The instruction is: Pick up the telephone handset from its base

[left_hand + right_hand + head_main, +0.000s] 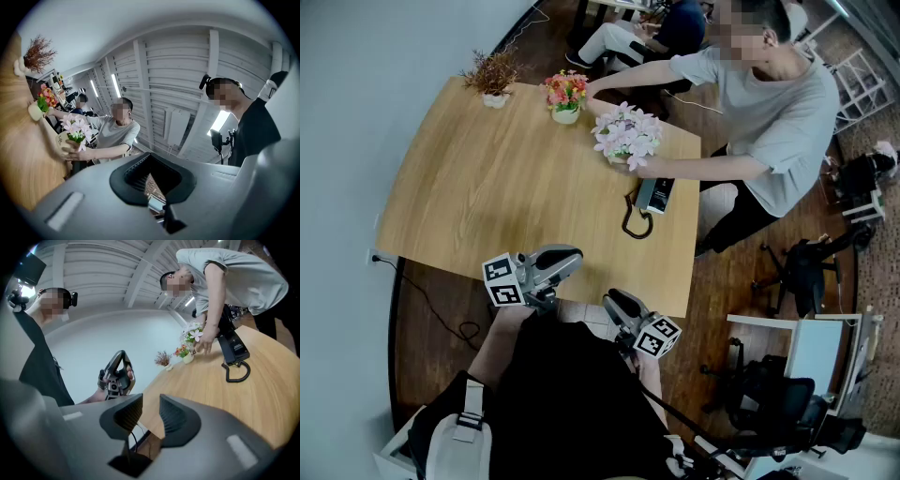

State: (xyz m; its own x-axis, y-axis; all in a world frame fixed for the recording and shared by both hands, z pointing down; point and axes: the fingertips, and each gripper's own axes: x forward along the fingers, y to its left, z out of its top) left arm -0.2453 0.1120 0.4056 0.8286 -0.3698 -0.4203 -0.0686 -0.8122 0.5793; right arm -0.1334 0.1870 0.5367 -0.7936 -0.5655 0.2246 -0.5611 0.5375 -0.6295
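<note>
A black telephone (654,195) lies near the table's far right edge, its coiled cord (635,226) looping toward me. The right gripper view shows the telephone (234,347) and cord (237,372) far ahead on the wood. My left gripper (570,256) hovers at the table's near edge, shut and empty, tilted up. In the left gripper view its jaws (151,177) are pressed together against the ceiling. My right gripper (615,301) is just off the near edge, well short of the telephone. Its jaws (146,414) stand open with nothing between them.
A person across the table holds a pot of pale pink flowers (626,136) beside the telephone, one arm stretched over it. A pot of orange flowers (566,95) and a dried plant (492,75) stand at the far edge. Office chairs (797,267) stand at the right.
</note>
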